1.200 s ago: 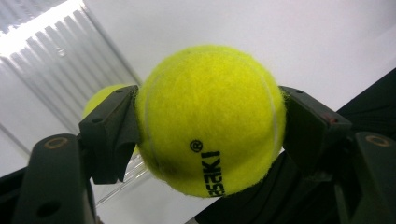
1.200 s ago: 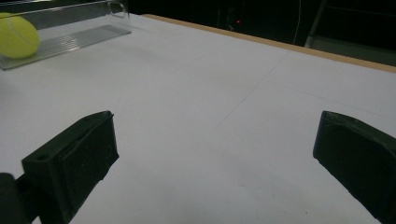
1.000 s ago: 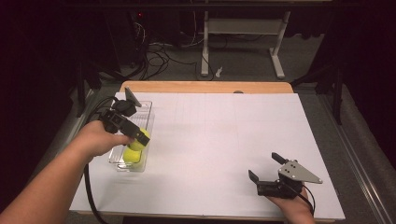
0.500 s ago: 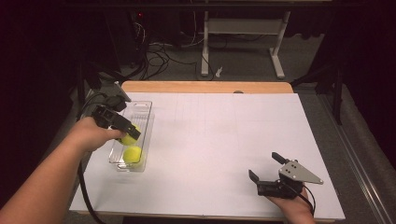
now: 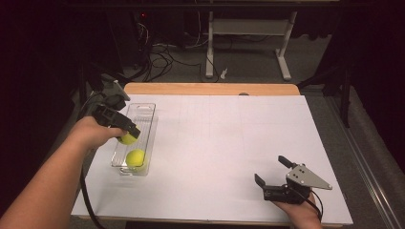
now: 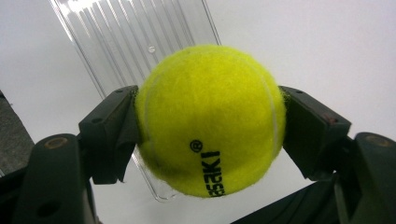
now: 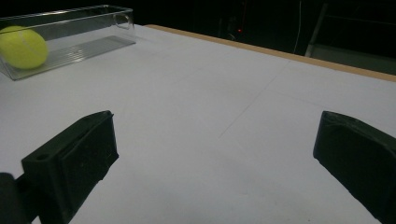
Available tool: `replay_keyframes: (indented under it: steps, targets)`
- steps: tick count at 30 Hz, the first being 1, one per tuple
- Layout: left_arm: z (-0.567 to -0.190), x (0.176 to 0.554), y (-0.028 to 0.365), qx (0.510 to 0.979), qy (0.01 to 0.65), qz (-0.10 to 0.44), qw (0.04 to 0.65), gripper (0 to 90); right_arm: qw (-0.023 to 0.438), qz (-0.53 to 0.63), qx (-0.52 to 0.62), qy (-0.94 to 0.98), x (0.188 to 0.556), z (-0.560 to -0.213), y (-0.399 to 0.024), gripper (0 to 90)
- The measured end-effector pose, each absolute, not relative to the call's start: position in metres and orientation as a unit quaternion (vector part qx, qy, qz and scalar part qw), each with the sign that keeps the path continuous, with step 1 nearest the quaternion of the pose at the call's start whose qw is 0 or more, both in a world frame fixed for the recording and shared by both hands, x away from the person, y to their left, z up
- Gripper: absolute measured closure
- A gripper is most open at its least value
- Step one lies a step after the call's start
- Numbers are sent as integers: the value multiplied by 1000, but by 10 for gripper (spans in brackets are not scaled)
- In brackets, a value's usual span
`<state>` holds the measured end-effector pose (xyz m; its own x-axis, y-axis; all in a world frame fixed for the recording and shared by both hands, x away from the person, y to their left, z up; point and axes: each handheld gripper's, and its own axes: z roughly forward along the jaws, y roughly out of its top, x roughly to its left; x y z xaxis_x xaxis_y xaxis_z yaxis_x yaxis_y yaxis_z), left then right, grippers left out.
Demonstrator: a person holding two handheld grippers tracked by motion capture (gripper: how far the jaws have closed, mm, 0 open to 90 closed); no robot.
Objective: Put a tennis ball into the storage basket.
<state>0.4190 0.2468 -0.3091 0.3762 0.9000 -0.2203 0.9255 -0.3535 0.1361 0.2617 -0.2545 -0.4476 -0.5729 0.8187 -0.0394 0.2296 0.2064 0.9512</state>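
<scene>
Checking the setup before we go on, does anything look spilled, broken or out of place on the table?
Nothing stands out. One tennis ball lies in the clear plastic tray, the left gripper grips a second tennis ball above it, and the right gripper sits open on the white table.

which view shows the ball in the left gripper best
The left gripper view: the held tennis ball sits close up, pinched between the left gripper jaws, black lettering legible, above the clear tray. The high view shows it small, half hidden under that gripper. The right gripper view shows the other ball in the tray.

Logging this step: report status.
Left hand-held gripper shut on tennis ball above clear tray. Right hand-held gripper open. Second ball inside tray.
</scene>
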Motion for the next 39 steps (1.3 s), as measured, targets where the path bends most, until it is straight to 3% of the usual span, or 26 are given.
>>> replay_keyframes:
  steps: [39]
  targets:
    - [-357, 466, 243, 802, 587, -50, 96, 266, 281, 515, 364, 724, 263, -449, -256, 3]
